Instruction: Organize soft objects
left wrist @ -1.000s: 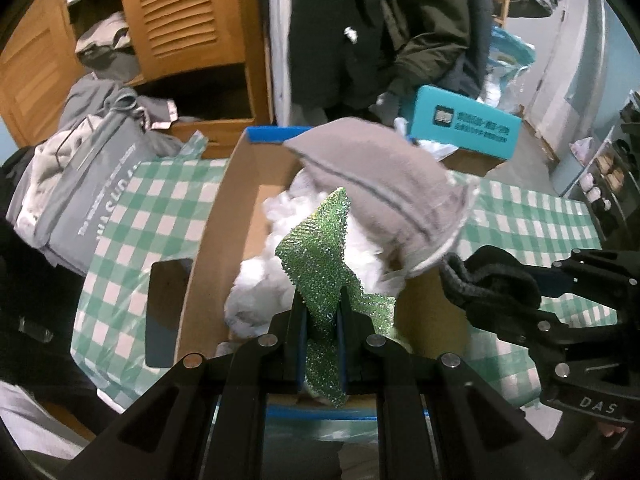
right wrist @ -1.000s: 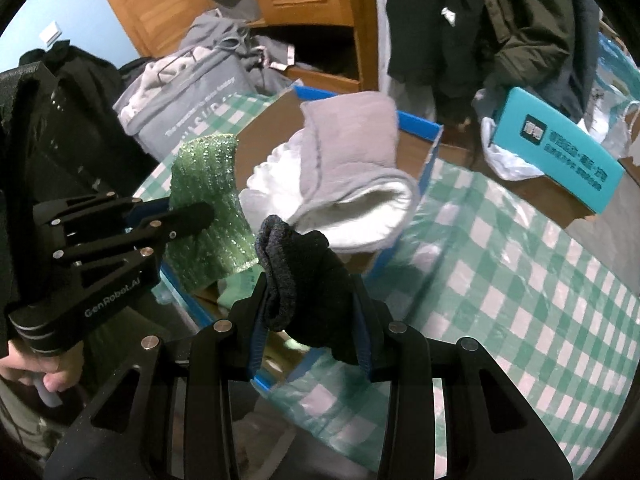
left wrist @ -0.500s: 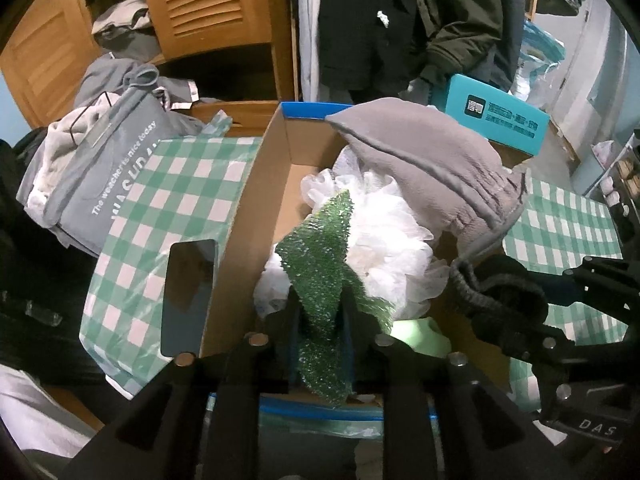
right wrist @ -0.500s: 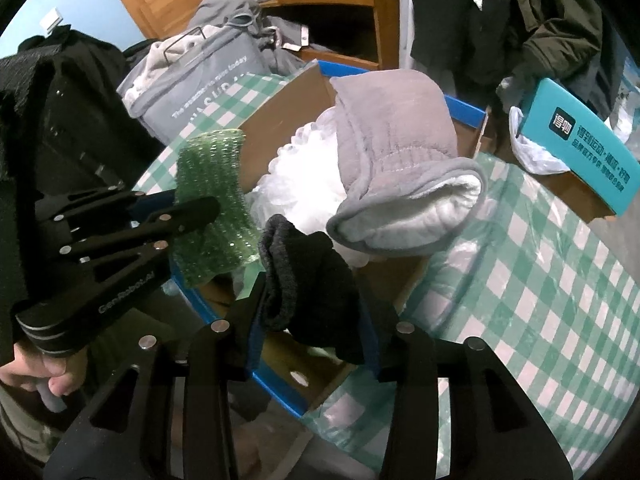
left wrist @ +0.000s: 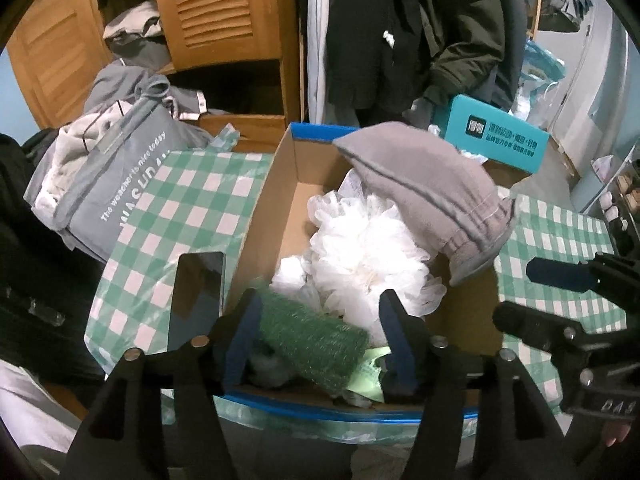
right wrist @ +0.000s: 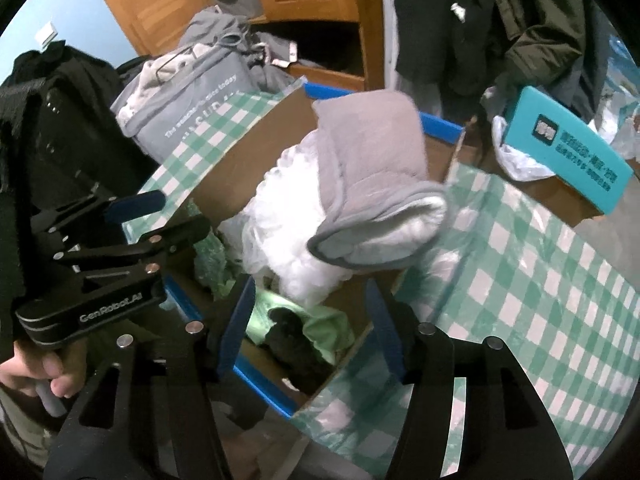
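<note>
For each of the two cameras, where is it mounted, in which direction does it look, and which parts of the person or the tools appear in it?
Left wrist: on the left gripper, facing down into the cardboard box; its opening jaws straddle the green scouring cloth, pads clear of it; right gripper at right.
Right wrist: on the right gripper, facing down over the box's near corner; its opening jaws are apart from the dark sock lying below; left gripper and a hand at left.
Shared: box, grey slipper, white mesh puff, checked cloth.
</note>
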